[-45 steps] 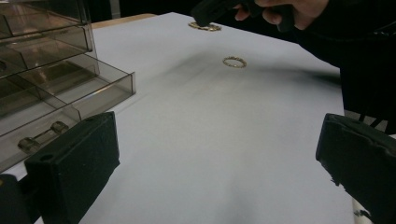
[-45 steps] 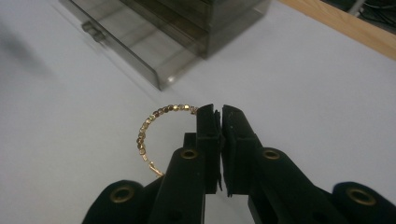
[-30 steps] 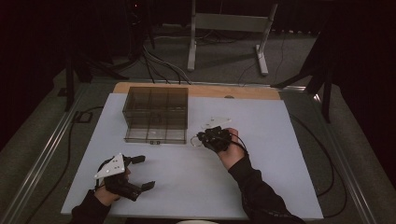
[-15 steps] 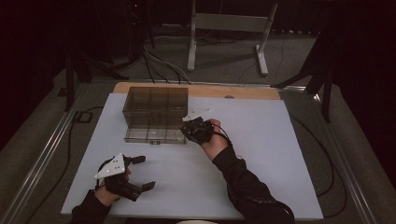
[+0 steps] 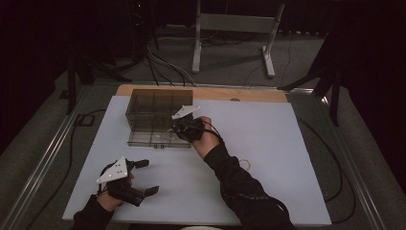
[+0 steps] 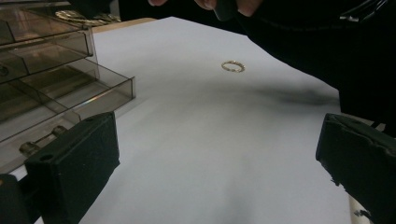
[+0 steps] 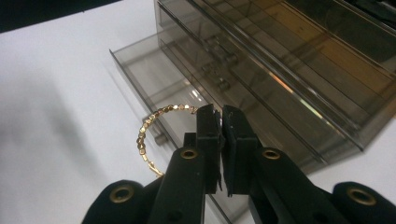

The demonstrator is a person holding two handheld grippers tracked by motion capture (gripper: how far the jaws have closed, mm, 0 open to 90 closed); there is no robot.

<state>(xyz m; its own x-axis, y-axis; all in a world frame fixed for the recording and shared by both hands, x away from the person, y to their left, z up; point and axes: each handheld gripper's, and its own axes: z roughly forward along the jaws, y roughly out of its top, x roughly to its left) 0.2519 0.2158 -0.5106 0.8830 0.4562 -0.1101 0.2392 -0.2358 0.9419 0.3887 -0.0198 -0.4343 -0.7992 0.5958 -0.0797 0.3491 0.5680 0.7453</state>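
A smoky clear drawer box (image 5: 158, 115) stands at the table's back left, its bottom drawer (image 7: 154, 79) pulled open. My right gripper (image 7: 221, 114) is shut on a gold beaded bracelet (image 7: 149, 128), which hangs over the open drawer; from above this gripper (image 5: 184, 128) sits at the box's front right corner. A second gold bracelet (image 5: 245, 164) lies on the white table, also seen as a small bracelet (image 6: 232, 66) past the right forearm. Near the front left edge my left gripper (image 5: 143, 177) rests open, nothing between its fingers (image 6: 74, 163).
The white tabletop (image 5: 287, 139) has a wooden strip (image 5: 206, 92) along its back edge. A metal stand (image 5: 230, 28) and cables lie on the floor beyond. The person's right sleeve (image 5: 239, 187) crosses the table's middle front. Black cables trail at both table sides.
The right gripper has carried the gold bracelet leftward from the table's middle to the front of the drawer box. The left gripper has stayed put.
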